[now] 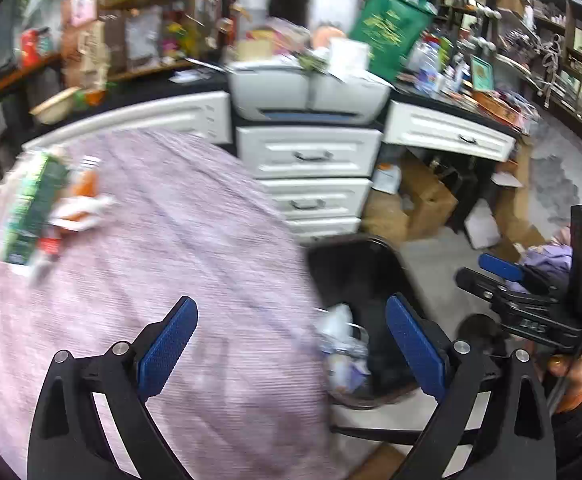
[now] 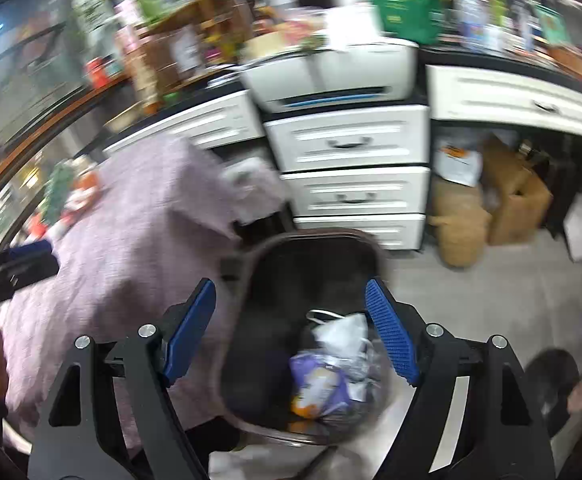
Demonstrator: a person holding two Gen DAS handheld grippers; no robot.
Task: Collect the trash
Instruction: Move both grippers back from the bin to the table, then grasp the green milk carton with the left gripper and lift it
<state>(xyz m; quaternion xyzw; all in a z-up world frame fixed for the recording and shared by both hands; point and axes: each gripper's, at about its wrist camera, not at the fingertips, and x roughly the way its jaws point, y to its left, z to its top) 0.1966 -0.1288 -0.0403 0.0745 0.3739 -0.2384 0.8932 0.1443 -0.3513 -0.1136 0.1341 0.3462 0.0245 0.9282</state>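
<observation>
A black trash bin (image 2: 275, 272) stands on the floor beside a table with a pink cloth (image 1: 163, 240). Crumpled wrappers and bags (image 2: 331, 368) lie inside the bin, also in the left wrist view (image 1: 343, 340). My right gripper (image 2: 291, 328) is open and empty right above the bin. My left gripper (image 1: 291, 344) is open and empty over the table's edge, with the bin (image 1: 355, 264) just to its right. A pile of trash lies on the far left of the cloth: a green carton (image 1: 35, 204) and orange and white wrappers (image 1: 79, 204). The right gripper also shows in the left wrist view (image 1: 531, 292).
White drawers (image 1: 311, 176) with a printer (image 1: 307, 92) on top stand behind the table and bin. Cardboard boxes (image 2: 507, 204) and a woven basket (image 2: 459, 224) sit on the floor under the desk at the right. Cluttered shelves line the walls.
</observation>
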